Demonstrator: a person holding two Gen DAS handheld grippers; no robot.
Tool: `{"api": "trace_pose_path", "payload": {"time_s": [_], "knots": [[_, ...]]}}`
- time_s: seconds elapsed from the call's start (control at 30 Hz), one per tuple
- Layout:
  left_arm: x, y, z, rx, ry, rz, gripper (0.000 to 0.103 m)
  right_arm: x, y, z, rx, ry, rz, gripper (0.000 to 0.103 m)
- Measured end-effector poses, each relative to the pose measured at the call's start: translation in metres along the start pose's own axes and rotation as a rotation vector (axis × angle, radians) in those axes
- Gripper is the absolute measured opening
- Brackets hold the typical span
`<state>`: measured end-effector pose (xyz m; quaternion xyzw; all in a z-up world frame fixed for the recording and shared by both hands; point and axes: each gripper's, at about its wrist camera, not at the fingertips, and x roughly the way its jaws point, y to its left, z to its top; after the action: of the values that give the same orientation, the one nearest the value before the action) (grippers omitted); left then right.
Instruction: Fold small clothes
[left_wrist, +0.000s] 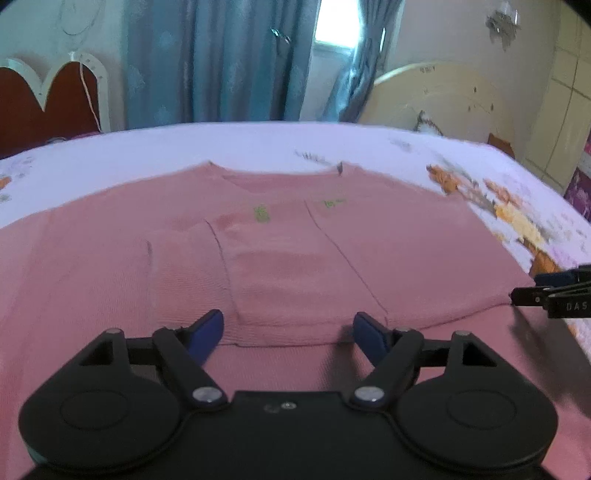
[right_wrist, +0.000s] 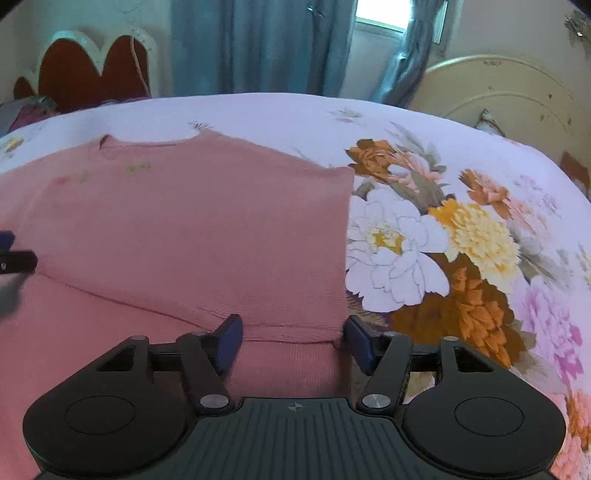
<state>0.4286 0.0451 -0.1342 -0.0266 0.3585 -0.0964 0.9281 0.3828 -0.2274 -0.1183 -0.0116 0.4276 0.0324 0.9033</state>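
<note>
**A:** So our pink knit sweater (left_wrist: 280, 258) is lying flat on the floral bedsheet (right_wrist: 461, 236), both sleeves already crossed over the chest. Left gripper (left_wrist: 288, 332) hangs released over the sleeve cuffs, nothing between its jaws. Right gripper (right_wrist: 291, 341) is spread too, straddling the folded edge at our 6 o'clock, pads not pinching.

**B:** Our worry: we think that knit is slippery, so if we grab only the top layer, the sleeve fold drags open. Uneven lift between the two grippers would skew it too.

**A:** Agreed. And the hem's cut off below both cameras, the green print is blurred, and we can't tell how many layers sit there.
</note>
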Motion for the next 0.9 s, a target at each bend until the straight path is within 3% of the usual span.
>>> {"api": "trace_pose_path", "payload": {"time_s": [0.13, 0.23, 0.33, 0.47, 0.53, 0.7, 0.9], "knots": [[-0.027, 0.027, -0.004, -0.071, -0.061, 0.079, 0.084, -0.019, -0.002, -0.002, 0.096, -0.032, 0.024, 0.060], [-0.059, 0.073, -0.013, -0.185, -0.112, 0.192, 0.093, -0.026, 0.005, -0.003, 0.168, -0.030, 0.068, 0.060], [-0.094, 0.139, -0.032, -0.357, -0.139, 0.308, 0.091, -0.028, 0.020, 0.001, 0.205, -0.025, 0.097, 0.060], [-0.142, 0.234, -0.070, -0.601, -0.156, 0.451, 0.081, -0.017, 0.043, 0.009, 0.241, -0.009, 0.132, 0.060], [-0.164, 0.276, -0.088, -0.711, -0.180, 0.488, 0.077, -0.012, 0.054, 0.014, 0.265, -0.006, 0.148, 0.060], [-0.197, 0.359, -0.118, -0.999, -0.286, 0.477, 0.068, -0.008, 0.081, 0.029, 0.266, -0.010, 0.145, 0.060], [-0.193, 0.406, -0.132, -1.096, -0.365, 0.434, 0.049, -0.011, 0.103, 0.047, 0.240, -0.032, 0.121, 0.060]]}}
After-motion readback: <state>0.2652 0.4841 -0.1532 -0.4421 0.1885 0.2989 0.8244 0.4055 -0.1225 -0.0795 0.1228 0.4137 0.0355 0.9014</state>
